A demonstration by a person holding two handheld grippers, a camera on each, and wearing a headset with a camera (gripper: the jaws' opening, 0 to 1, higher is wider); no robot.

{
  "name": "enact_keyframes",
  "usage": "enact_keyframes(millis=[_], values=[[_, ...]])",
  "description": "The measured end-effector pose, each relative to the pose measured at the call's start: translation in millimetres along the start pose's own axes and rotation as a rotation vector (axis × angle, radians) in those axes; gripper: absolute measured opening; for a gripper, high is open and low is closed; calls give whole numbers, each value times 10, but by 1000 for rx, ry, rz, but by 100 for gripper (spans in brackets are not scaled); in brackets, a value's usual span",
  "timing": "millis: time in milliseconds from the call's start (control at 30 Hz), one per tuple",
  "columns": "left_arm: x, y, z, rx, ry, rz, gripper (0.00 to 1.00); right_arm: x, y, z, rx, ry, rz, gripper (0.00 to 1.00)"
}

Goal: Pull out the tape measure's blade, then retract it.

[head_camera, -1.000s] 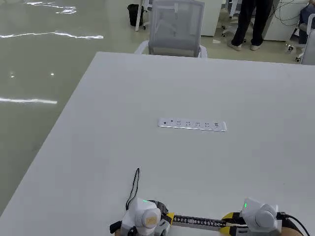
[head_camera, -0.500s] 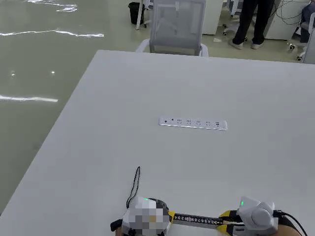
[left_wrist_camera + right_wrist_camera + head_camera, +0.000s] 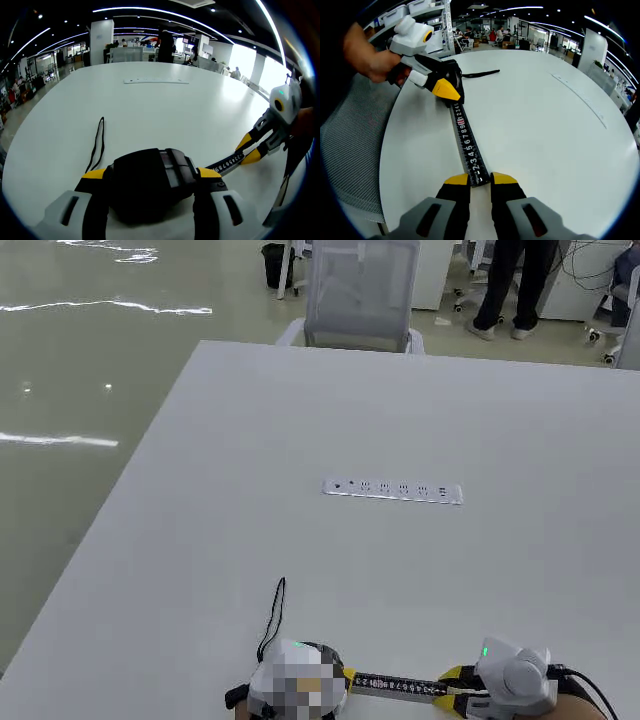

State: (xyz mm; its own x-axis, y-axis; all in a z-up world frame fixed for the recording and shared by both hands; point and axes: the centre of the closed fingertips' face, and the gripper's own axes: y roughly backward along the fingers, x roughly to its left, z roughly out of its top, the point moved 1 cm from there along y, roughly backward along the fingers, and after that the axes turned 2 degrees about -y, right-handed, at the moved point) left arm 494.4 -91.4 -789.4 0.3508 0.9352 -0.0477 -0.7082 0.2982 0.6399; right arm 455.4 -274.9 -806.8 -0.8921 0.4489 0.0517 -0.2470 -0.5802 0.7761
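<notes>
The black tape measure case (image 3: 150, 185) sits on the white table, held between the yellow-tipped jaws of my left gripper (image 3: 151, 175), which is shut on it. Its numbered blade (image 3: 466, 145) runs out flat along the table to my right gripper (image 3: 480, 181), which is shut on the blade's end. In the head view the blade (image 3: 395, 685) spans a short gap between the left gripper (image 3: 330, 685) and the right gripper (image 3: 455, 687) at the table's near edge. The case's black wrist strap (image 3: 97, 142) lies loose on the table beside it.
A white power strip (image 3: 392, 490) lies mid-table, beyond the grippers. A grey office chair (image 3: 358, 290) stands at the far edge of the table (image 3: 400, 390). A person's legs (image 3: 510, 285) are further back. Mesh of a chair (image 3: 355, 150) is near the table edge.
My right gripper has moved left toward the case with the blade end in it, so the exposed blade is shorter. The left gripper and case have stayed put.
</notes>
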Motion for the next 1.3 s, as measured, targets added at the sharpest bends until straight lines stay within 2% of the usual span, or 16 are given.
enact_keyframes(millis=[1300], values=[[4, 5, 7, -1, -2, -2, 66, 60, -154, 177, -14, 15, 21, 14]])
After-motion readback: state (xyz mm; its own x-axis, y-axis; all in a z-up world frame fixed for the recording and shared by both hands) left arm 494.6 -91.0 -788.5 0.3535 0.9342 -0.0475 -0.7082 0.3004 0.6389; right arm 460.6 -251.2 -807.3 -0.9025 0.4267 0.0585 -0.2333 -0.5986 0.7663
